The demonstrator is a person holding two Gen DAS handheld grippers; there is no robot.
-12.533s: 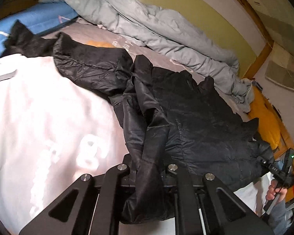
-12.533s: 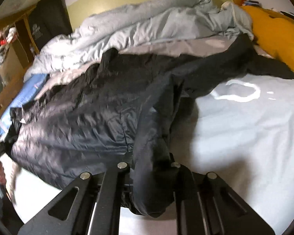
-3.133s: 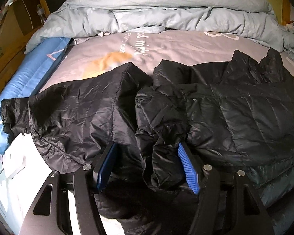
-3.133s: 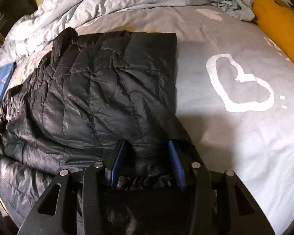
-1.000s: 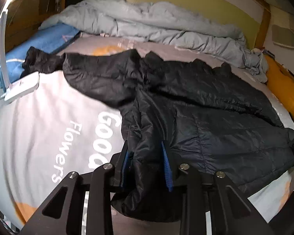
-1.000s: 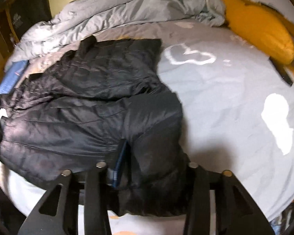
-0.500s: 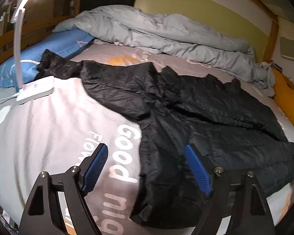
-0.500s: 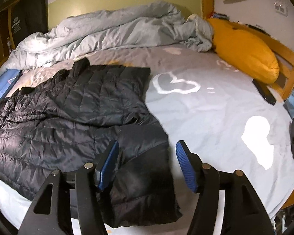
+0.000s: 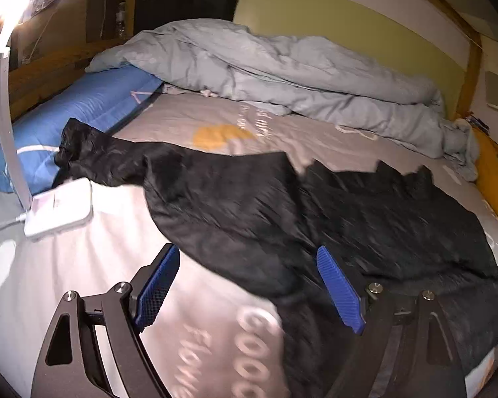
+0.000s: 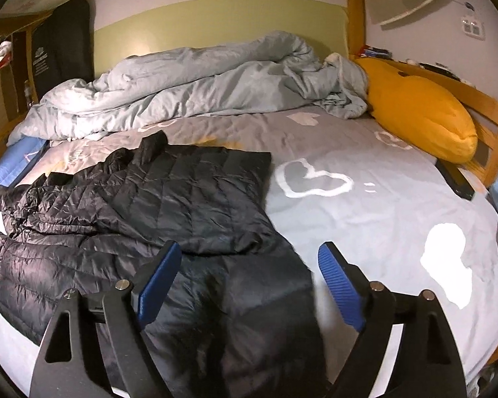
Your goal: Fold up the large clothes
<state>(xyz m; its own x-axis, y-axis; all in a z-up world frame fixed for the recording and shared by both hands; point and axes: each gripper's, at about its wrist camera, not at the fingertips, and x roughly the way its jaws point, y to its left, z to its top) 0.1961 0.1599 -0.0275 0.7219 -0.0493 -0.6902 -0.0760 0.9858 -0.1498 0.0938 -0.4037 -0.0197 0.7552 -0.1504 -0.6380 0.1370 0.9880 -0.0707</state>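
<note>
A black quilted puffer jacket (image 10: pixel 169 205) lies spread on the grey bed sheet (image 10: pixel 375 212). One side is folded over its middle and a sleeve lies down its near part. In the left wrist view the jacket (image 9: pixel 315 212) stretches across the bed, its other sleeve (image 9: pixel 93 152) reaching out to the left onto the blue pillow. My left gripper (image 9: pixel 252 285) is open and empty above the jacket's left edge. My right gripper (image 10: pixel 247 277) is open and empty above the jacket's near right part.
A crumpled pale blue duvet (image 10: pixel 196 83) is heaped at the head of the bed. A yellow pillow (image 10: pixel 418 112) lies at the right edge, a blue pillow (image 9: pixel 83 109) at the left. A white lamp base (image 9: pixel 59 209) with curved neck sits on the sheet at the left. A dark flat object (image 10: pixel 455 179) lies by the wooden frame.
A second ago both grippers were shut on folds of the jacket. They let go, opened wide and drew back. The jacket now lies loose on the bed.
</note>
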